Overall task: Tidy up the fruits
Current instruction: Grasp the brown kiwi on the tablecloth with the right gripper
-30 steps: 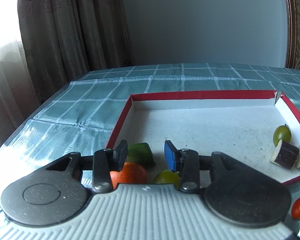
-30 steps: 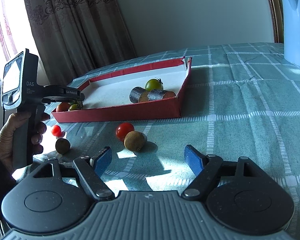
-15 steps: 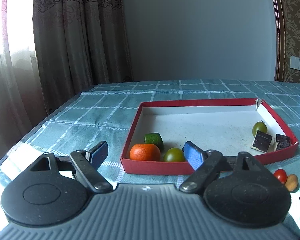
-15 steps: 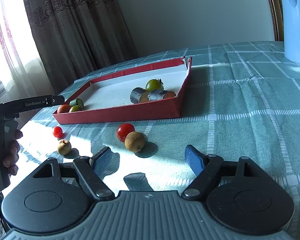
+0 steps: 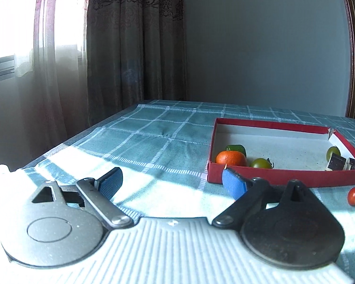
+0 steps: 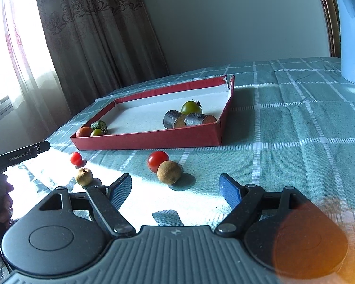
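Note:
A red box with a white floor lies on the checked tablecloth. In it are an orange, a green fruit, two green tomatoes and two dark cut cane pieces. On the cloth in front of the box lie two red tomatoes and two brown round fruits. My left gripper is open and empty, left of and in front of the box. My right gripper is open and empty just short of the larger brown fruit.
A blue kettle stands at the far right of the table. The table's left edge runs beside curtains and a window. The left gripper's body and the hand holding it show at the left of the right wrist view.
My left gripper opened, let go of the orange in the box, and pulled back and to the left, out of the box. My right gripper moved slightly toward the loose fruits.

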Demonstrator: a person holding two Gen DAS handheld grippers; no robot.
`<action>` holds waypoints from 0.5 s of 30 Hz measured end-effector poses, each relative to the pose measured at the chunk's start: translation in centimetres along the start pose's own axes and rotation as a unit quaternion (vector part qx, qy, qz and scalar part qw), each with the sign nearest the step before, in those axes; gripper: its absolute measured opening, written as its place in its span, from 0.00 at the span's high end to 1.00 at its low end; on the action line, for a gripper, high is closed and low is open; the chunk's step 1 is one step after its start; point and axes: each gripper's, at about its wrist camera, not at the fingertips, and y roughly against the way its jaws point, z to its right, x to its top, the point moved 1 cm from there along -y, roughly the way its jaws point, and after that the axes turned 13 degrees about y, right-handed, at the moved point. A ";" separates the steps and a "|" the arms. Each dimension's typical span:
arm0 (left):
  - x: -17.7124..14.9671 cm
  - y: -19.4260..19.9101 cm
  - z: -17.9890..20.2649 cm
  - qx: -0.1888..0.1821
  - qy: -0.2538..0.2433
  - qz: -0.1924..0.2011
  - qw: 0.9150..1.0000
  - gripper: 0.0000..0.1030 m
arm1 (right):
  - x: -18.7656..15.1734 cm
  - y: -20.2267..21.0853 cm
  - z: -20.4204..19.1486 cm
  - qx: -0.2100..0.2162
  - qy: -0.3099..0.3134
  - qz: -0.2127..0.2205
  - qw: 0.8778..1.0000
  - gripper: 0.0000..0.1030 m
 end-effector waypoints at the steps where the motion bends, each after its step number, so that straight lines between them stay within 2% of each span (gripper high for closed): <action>1: 0.0 0.0 -0.1 -0.001 0.002 -0.001 1.000 0.07 | 0.1 0.1 -0.6 0.002 0.014 0.006 1.000 0.22; 6: -0.3 0.3 0.2 -0.004 -0.010 0.007 1.000 0.03 | 0.6 0.0 -4.5 0.003 0.089 0.010 0.996 0.22; 11: -0.2 -0.1 -0.4 -0.009 0.010 -0.007 1.000 0.00 | 1.1 -0.9 -7.4 0.024 0.138 0.009 0.990 0.27; 15: -0.1 -0.3 -1.0 -0.016 0.027 -0.014 0.999 0.00 | 1.1 -1.3 -8.0 0.003 0.157 0.010 0.988 0.30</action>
